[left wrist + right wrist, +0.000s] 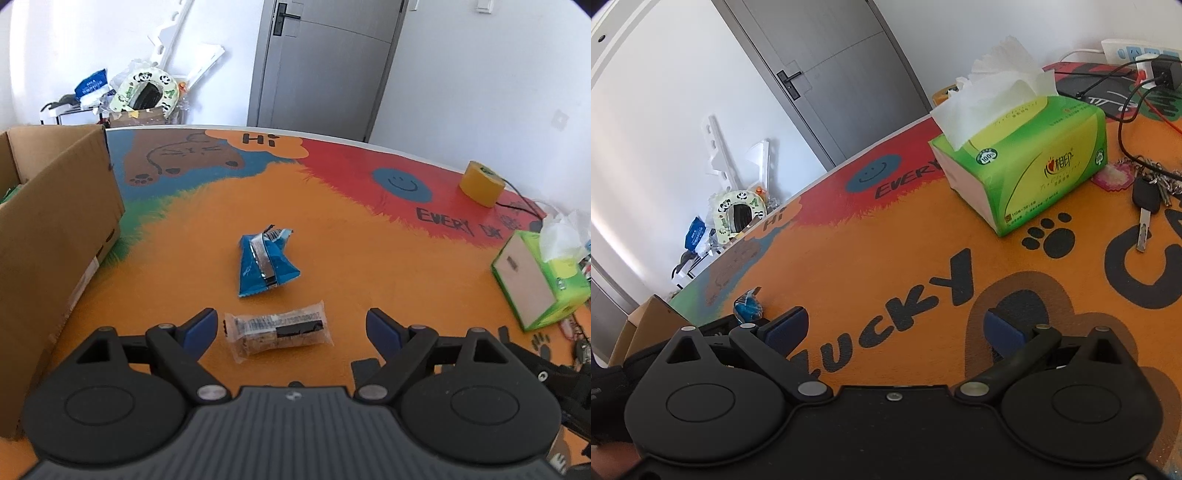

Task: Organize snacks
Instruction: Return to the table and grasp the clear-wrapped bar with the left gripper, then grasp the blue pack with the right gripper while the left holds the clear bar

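The left gripper (291,325) has its fingers (201,325) spread wide, holding nothing. A clear-wrapped snack bar (277,330) lies on the counter (369,258) between them, untouched as far as can be seen. Just beyond the bar lies a blue snack packet (266,264); left of the bar stands a cardboard box (55,229). The right gripper (894,326) also has its fingers apart and empty, over bare counter, with a green tissue box (1034,166) beyond it.
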Motion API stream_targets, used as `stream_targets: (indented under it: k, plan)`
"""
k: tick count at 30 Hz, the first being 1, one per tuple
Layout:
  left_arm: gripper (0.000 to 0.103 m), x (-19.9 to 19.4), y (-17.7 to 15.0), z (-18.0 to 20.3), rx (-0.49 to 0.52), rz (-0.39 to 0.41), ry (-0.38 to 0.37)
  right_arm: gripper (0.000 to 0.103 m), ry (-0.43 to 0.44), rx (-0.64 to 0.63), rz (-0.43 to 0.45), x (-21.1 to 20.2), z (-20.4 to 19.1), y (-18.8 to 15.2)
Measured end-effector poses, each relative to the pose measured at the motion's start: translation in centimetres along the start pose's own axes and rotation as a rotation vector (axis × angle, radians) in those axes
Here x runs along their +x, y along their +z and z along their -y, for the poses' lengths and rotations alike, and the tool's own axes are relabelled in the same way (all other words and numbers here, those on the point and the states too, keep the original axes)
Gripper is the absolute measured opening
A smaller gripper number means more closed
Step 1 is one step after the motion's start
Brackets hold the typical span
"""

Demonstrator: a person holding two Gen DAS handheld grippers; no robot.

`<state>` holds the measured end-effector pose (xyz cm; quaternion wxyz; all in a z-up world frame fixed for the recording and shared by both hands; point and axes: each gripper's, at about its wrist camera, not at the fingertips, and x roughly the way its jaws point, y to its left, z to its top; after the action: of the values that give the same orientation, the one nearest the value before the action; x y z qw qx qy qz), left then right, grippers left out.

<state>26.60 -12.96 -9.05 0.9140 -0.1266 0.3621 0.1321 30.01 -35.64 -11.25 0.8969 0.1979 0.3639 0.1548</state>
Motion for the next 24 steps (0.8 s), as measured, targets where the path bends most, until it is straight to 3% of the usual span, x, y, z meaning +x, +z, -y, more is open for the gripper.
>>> stream_targets:
  k: [7,9,10,11,13,24]
  plan:
    - [0.083,1.0,-0.8,0.4,0.042,0.021,0.044,0.103,0.008,-0.008,-0.005,0.5,-0.1,0.0]
    - [0.074,0.9,-0.9,0.5,0.059,0.031,0.056,0.103,0.007,-0.011,-0.004,0.6,-0.2,0.0]
    - [0.062,0.8,-1.0,0.5,0.066,0.036,0.064,0.103,0.007,-0.012,-0.004,0.7,-0.3,-0.1]
    - [0.057,0.7,-1.0,0.3,0.067,0.041,0.058,0.103,0.007,-0.014,-0.005,0.7,-0.4,-0.1]
    - [0.052,0.5,-0.9,-0.2,0.064,0.039,0.034,0.103,0.012,-0.015,-0.009,0.9,-0.8,-0.1]
    - [0.051,-1.4,0.6,-3.6,0.006,0.061,-0.013,0.102,0.042,-0.07,-0.006,1.9,-4.6,0.0]
